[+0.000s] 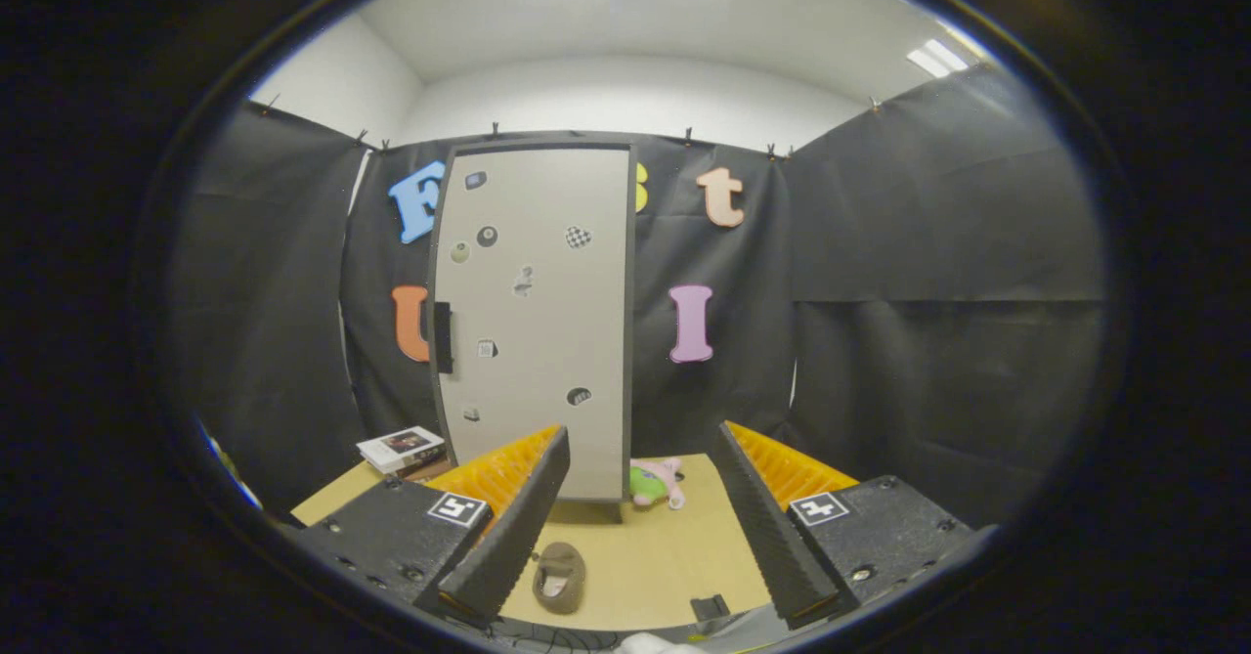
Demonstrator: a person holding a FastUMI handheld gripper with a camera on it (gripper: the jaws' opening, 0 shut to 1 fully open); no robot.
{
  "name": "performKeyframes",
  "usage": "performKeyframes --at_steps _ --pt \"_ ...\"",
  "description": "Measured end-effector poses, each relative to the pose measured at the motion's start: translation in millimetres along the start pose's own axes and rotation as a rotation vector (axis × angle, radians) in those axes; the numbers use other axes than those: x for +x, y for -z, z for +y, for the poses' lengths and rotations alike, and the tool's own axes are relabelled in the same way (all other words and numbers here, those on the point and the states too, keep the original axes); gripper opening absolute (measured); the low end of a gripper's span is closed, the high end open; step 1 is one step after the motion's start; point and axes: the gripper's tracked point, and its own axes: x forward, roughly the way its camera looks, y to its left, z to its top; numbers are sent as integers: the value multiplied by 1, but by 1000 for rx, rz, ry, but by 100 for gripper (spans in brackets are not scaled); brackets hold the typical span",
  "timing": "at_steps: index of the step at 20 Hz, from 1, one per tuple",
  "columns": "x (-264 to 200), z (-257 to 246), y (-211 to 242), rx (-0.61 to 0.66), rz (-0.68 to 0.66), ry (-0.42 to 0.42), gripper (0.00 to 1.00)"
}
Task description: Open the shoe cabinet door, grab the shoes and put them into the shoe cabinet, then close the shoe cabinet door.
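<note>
A tall beige shoe cabinet [536,322] with a dark frame stands upright at the back of the wooden table [674,546]. Its door is closed, and a black handle [443,337] sits on the door's left edge. Small stickers dot the door. A brown shoe [559,577] lies on the table close to me, just right of my left finger [508,527]. My gripper [635,537] is open, its fingers wide apart with nothing between them. It hangs well short of the cabinet.
A pink and green plush toy [656,483] lies on the table by the cabinet's right foot. A stack of books [403,449] rests left of the cabinet. A small black object [710,606] sits at the table's near edge. Black cloth walls enclose the booth.
</note>
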Motion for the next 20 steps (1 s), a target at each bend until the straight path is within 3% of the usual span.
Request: performKeyframes --at_steps 5,10,20 --pt "17 22 4 -9 38 0 98" --pt "67 63 11 9 64 -20 98" --pt "204 222 18 33 102 -245 98"
